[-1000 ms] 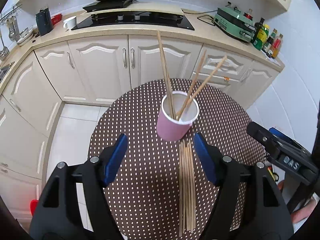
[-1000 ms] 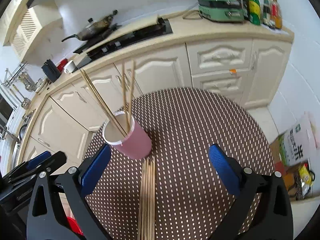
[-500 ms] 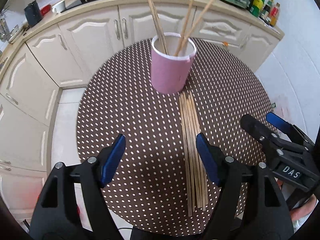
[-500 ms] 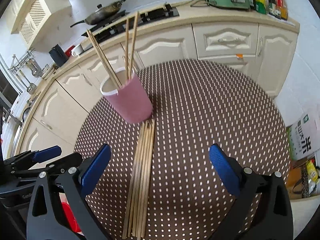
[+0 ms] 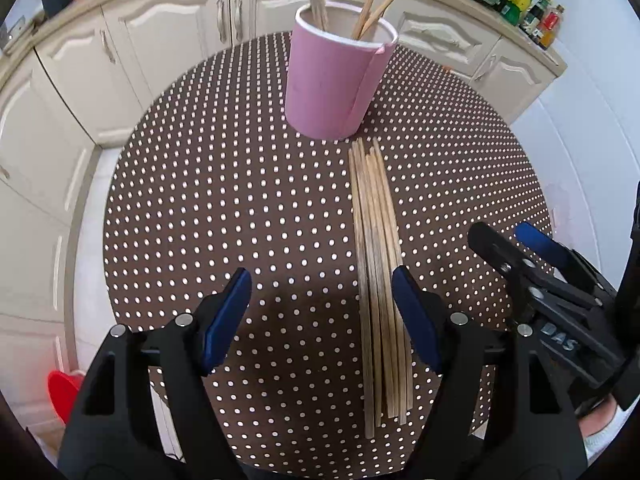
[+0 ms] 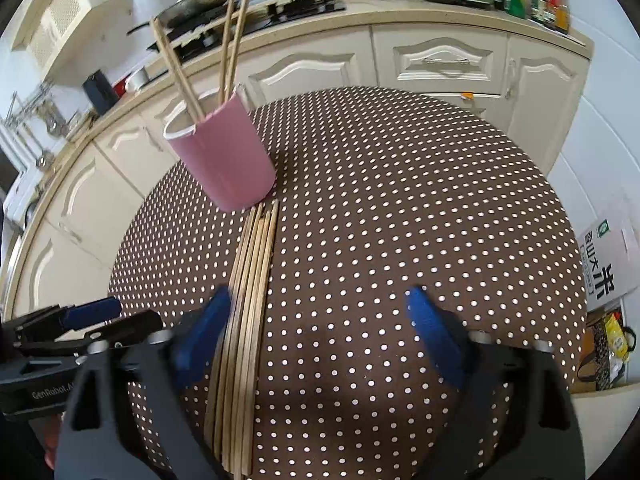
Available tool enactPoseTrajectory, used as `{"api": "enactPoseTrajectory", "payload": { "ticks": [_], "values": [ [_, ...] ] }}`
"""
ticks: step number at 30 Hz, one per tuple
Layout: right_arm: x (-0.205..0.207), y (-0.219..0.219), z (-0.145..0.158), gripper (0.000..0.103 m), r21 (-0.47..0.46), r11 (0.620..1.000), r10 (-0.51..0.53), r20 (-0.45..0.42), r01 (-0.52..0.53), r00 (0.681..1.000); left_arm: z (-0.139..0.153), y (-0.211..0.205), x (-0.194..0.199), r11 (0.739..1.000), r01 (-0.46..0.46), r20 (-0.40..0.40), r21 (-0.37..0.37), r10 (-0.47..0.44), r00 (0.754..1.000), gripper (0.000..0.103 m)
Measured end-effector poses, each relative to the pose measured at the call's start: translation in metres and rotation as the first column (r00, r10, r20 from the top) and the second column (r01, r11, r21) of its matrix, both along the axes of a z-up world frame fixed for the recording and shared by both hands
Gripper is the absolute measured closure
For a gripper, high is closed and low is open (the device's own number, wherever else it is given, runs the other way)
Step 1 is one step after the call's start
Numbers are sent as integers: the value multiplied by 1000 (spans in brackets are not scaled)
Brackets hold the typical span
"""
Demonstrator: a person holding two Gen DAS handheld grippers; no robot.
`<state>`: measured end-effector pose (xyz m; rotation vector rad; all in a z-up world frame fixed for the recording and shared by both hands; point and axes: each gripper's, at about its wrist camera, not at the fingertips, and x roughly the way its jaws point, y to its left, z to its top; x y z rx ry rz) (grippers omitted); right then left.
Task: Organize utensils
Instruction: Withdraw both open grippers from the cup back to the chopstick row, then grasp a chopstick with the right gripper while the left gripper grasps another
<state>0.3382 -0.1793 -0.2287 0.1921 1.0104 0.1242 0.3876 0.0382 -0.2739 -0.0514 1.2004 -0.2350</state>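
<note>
A round table (image 5: pixel 208 208) with a brown dotted cover is carrying a pink cup (image 5: pixel 332 84) near its far edge, and four chopsticks (image 6: pixel 232 36) are standing in the cup, leaning apart. A bundle of loose chopsticks (image 5: pixel 378 272) is lying flat on the cover, its far ends just short of the cup's base and its near ends close to the table's near edge.

The left gripper (image 5: pixel 322 316) is hanging above the near part of the table with its jaws standing well apart and nothing between its pads; the bundle is passing just inside its right finger (image 5: pixel 416 320), which is overlapping the outermost stick in this view, though whether they are touching is not clear.

The right gripper (image 6: pixel 318 336) is hovering over the same near part of the table, its jaws having just been closing yet still set wide, and it is holding nothing. Its left finger (image 6: pixel 204 336) is sitting beside the bundle; the sticks are lying along that finger's inner side, with bare cover filling the rest of the gap.

Cabinets (image 6: pixel 440 60) are lining the wall beyond the table.
</note>
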Motion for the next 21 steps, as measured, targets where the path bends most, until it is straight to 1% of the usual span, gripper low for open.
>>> {"api": "enactPoseTrajectory", "payload": {
  "ticks": [2,3,8,10,15,19,21],
  "values": [
    [2,5,-6,34,-5,1000,16,-25,-16,1000,-4,1,2,1000,0,-8,-7,0,1000,31],
    [3,7,-9,37,-2,1000,26,-32,-26,999,-6,1,4,1000,2,-13,-5,-2,1000,31],
    [10,16,-21,41,1,998,62,-69,-62,996,-13,5,13,1000,-5,-36,7,5,999,31],
    [13,19,-24,49,9,997,73,-89,-72,993,-15,5,19,1000,-3,-45,7,3,999,31],
    [26,33,-34,49,-12,995,99,-129,-101,987,-22,6,26,1000,2,-68,12,-2,998,32],
    [32,41,-36,50,-72,989,118,-126,-127,985,-26,4,30,1000,19,-81,16,-17,997,32],
    [37,44,-36,50,-86,990,102,-142,-115,985,-27,3,34,1000,23,-85,18,-21,996,35]
  ]
}}
